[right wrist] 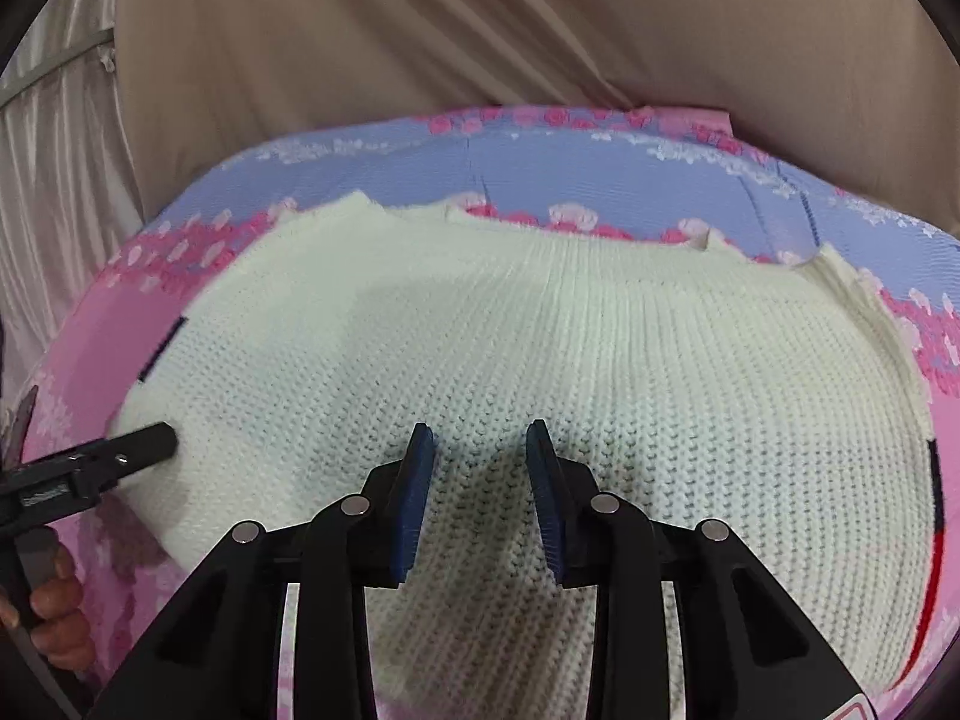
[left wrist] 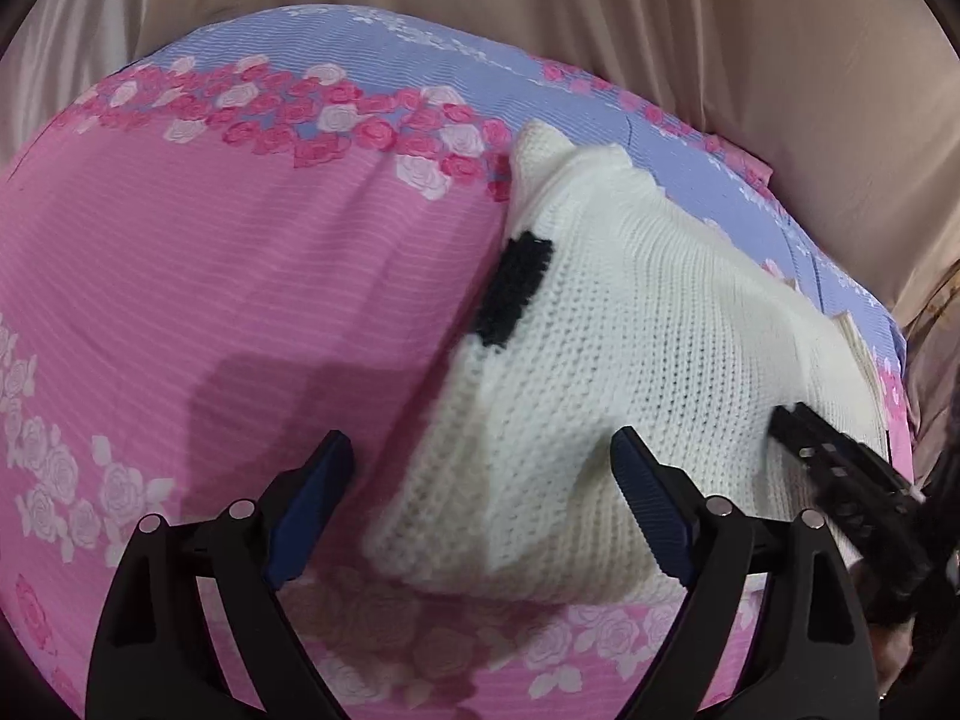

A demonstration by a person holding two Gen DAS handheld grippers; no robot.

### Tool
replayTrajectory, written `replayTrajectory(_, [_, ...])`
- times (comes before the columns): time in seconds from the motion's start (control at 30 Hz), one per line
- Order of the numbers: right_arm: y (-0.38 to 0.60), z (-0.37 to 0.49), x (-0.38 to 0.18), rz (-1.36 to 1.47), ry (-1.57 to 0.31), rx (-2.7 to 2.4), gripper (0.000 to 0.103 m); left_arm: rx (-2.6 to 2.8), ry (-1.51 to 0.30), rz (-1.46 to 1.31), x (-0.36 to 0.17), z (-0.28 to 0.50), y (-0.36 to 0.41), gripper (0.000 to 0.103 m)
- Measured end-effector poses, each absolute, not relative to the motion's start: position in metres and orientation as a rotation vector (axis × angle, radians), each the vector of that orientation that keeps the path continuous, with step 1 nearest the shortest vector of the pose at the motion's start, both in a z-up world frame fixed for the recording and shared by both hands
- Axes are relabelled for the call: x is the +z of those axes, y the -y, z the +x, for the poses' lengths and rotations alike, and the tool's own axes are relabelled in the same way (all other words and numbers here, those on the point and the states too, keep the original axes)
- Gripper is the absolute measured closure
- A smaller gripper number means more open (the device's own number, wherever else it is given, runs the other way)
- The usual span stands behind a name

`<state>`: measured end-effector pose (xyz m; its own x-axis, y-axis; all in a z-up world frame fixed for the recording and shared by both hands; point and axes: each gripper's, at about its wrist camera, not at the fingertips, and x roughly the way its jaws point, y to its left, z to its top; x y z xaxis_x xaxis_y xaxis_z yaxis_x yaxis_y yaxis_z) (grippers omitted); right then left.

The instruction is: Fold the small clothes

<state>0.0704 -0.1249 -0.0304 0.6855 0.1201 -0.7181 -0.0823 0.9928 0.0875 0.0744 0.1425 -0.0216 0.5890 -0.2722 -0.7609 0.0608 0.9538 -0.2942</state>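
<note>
A cream knitted sweater [left wrist: 630, 348] lies spread flat on the pink rose-print bedsheet [left wrist: 210, 252]; a black patch [left wrist: 516, 294] marks its left edge. My left gripper [left wrist: 480, 441] stands wide open over the sweater's near left corner, with the knit below the jaws and nothing pinched. In the right wrist view the sweater [right wrist: 540, 330] fills the middle, and my right gripper [right wrist: 480, 431] hovers over it, narrowly open, pads apart and gripping nothing. One black finger of the right gripper [left wrist: 840, 468] rests at the sweater's right side. A finger of the left gripper [right wrist: 120, 450] touches the sweater's left edge.
The sheet has a lilac band [right wrist: 600, 168] along the far side. Beige draped curtains [right wrist: 480, 30] hang behind the bed. A person's hand [right wrist: 54, 600] holds the left gripper's handle at the lower left. Bare pink sheet stretches left of the sweater.
</note>
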Motion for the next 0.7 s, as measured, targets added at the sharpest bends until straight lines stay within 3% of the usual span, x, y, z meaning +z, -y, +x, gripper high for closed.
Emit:
replayTrajectory(0.07, [0.118,0.070,-0.033,0.001,-0.790,0.108,0.070,-0.216,-0.923,-0.243,-0.021,0.077,-0.138,0.017])
replayTrajectory(0.1, [0.116,0.069,-0.031,-0.018,-0.797,0.106,0.069,-0.238,-0.924,-0.258,-0.019,0.078,-0.137,0.023])
replayTrajectory(0.13, [0.115,0.067,-0.026,-0.025,-0.794,0.104,0.069,-0.283,-0.927,-0.286,-0.016,0.081,-0.137,0.046])
replayTrajectory(0.2, [0.119,0.064,-0.019,0.009,-0.786,0.113,0.069,-0.320,-0.954,-0.323,-0.014,0.086,-0.136,0.059])
replayTrajectory(0.23, [0.123,0.065,-0.020,0.034,-0.798,0.110,0.069,-0.326,-0.948,-0.319,-0.011,0.087,-0.135,0.076])
replayTrajectory(0.3, [0.131,0.071,-0.029,0.073,-0.834,0.116,0.069,-0.363,-0.924,-0.307,0.003,0.086,-0.129,0.083])
replayTrajectory(0.53, [0.155,0.056,-0.018,0.221,-0.822,0.174,0.067,-0.534,-0.714,-0.124,0.094,0.058,-0.054,0.086])
replayTrajectory(0.7, [0.232,0.001,-0.006,0.371,-0.748,0.050,0.064,-0.695,-0.658,0.028,0.118,0.037,0.036,0.086])
